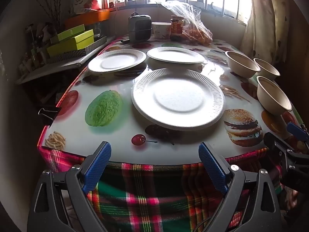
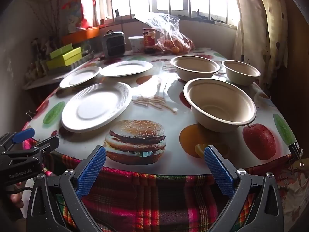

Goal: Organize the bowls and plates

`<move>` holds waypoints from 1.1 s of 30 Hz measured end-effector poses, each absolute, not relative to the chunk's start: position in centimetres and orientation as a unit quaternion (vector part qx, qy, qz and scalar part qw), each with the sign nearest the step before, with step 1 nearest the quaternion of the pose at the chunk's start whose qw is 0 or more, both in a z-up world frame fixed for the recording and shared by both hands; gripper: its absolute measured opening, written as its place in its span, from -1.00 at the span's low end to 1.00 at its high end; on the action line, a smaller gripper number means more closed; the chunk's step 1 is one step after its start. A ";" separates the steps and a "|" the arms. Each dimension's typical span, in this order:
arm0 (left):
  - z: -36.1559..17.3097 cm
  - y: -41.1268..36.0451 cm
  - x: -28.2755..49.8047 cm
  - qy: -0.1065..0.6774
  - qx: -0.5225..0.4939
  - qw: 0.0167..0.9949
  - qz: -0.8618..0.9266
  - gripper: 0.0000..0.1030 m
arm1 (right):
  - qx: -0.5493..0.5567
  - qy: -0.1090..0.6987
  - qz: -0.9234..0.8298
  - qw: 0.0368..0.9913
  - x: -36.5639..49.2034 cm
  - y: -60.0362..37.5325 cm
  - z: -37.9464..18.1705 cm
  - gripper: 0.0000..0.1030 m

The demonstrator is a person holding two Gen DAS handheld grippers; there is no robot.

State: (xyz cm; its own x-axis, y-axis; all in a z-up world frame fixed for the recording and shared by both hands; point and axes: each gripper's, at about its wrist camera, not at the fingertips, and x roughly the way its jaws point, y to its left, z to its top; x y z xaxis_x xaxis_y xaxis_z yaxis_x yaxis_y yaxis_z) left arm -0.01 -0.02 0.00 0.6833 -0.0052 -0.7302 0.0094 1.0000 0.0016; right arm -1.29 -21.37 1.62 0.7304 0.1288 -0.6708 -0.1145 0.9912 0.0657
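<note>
**A:** Left wrist view. What occupies the surface [image 1: 119, 150]?

**B:** Three white ribbed plates and three beige bowls. The nearest plate [image 1: 178, 99] lies flat just past the near edge, between a printed green fruit and a printed burger. The far-left plate [image 1: 117, 60] and the far-centre plate [image 1: 175, 55] lie behind it, side by side, their rims close; whether they touch cannot be told.

**A:** And the bowls?

**B:** All upright, grouped on the right side. The nearest bowl [image 2: 219, 104] stands beside a printed apple; the middle bowl [image 2: 194, 65] and the far-right bowl [image 2: 241, 72] stand behind it, apart from each other. Plates and bowls form two separate clusters, none stacked.

**A:** State of the left claw [image 1: 154, 168]?

**B:** Jaws spread wide, nothing between them, held off the near edge above the plaid cloth [image 1: 143, 197], facing the nearest plate.

**A:** The right claw [image 2: 154, 171]?

**B:** Likewise spread wide and holding nothing, off the near edge, facing the printed burger with the nearest bowl ahead to its right. Each claw shows at the margin of the other's view.

**A:** Background items?

**B:** At the far end, below the window: a small grey appliance [image 1: 139, 28], a white tub [image 1: 161, 30], a jar [image 1: 176, 27] and a clear bag of oranges [image 2: 174, 40]. Green boxes [image 1: 71, 40] sit on a side shelf at left.
</note>
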 end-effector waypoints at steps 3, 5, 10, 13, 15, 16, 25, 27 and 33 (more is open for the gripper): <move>0.0 -0.1 -0.1 0.397 0.001 0.918 -0.006 0.80 | 0.013 0.362 0.067 0.930 -1.2 -21.3 1.6 1.00; 0.0 0.1 -0.1 0.399 -0.001 0.917 -0.008 0.80 | 0.014 0.361 0.069 0.930 -1.2 -21.3 1.7 1.00; -0.2 0.6 0.2 0.407 -0.004 0.913 -0.001 0.80 | 0.015 0.363 0.078 0.928 -0.7 -20.8 1.9 1.00; 0.0 0.4 0.2 0.409 -0.010 0.913 0.000 0.80 | 0.013 0.362 0.083 0.928 -0.6 -20.5 1.9 1.00; 0.1 0.4 0.2 0.409 -0.008 0.913 0.005 0.80 | 0.012 0.363 0.087 0.928 -0.6 -20.4 2.0 1.00; 0.1 0.4 0.2 0.409 -0.007 0.912 0.006 0.80 | 0.012 0.363 0.089 0.927 -0.5 -20.3 2.1 1.00; 0.4 0.6 1.0 0.407 -0.009 0.913 0.019 0.80 | 0.027 0.356 0.107 0.928 0.5 -20.4 2.1 1.00; 0.6 0.6 1.2 0.405 -0.008 0.914 0.025 0.80 | 0.029 0.355 0.108 0.928 0.8 -20.3 2.2 1.00; 0.7 0.7 1.7 0.403 -0.009 0.915 0.029 0.80 | 0.033 0.357 0.123 0.925 1.4 -19.8 2.2 1.00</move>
